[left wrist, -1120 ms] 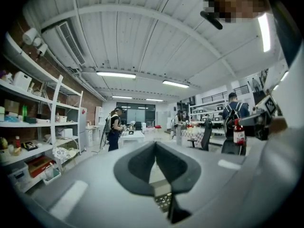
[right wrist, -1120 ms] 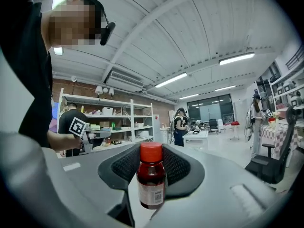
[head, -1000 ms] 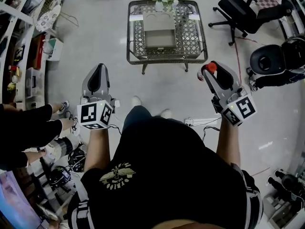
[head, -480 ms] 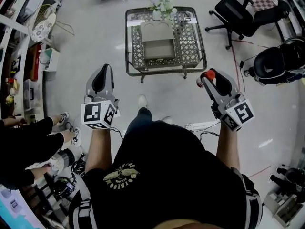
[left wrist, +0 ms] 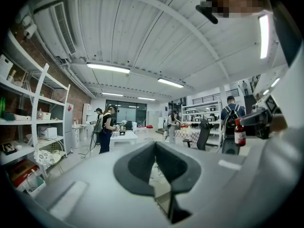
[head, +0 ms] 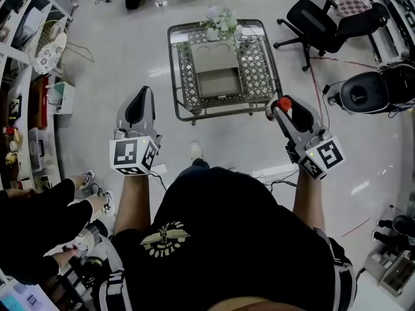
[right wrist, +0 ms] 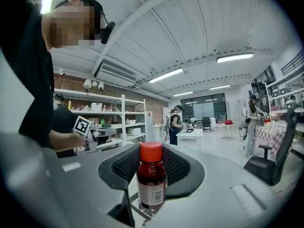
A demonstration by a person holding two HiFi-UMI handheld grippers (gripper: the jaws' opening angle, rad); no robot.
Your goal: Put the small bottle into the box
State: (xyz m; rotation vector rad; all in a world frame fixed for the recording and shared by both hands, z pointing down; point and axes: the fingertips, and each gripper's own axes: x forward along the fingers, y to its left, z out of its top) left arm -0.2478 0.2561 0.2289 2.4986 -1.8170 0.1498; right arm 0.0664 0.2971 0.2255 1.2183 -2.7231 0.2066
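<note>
The small bottle [right wrist: 151, 179] holds red liquid, with a red cap and a white label. It stands upright between the jaws of my right gripper [right wrist: 151, 175], which is shut on it. In the head view the right gripper [head: 280, 103] hovers by the near right corner of the metal lattice table [head: 260, 60], and the bottle's red cap [head: 284, 103] shows at its tip. The open cardboard box [head: 217, 67] sits in the middle of that table. My left gripper [head: 141, 91] is held over the floor left of the table, shut and empty, its pads [left wrist: 137, 167] together.
A vase of white flowers [head: 220, 21] stands at the table's far edge. A black office chair [head: 327, 21] and a round black seat [head: 366, 91] are on the right. Shelves [head: 29, 76] line the left. Another person's arms [head: 39, 216] reach in at lower left.
The table and box have come nearer and lower in the head view. The right gripper with the bottle now sits beside the table's near right corner. Both grippers' jaws are unchanged.
</note>
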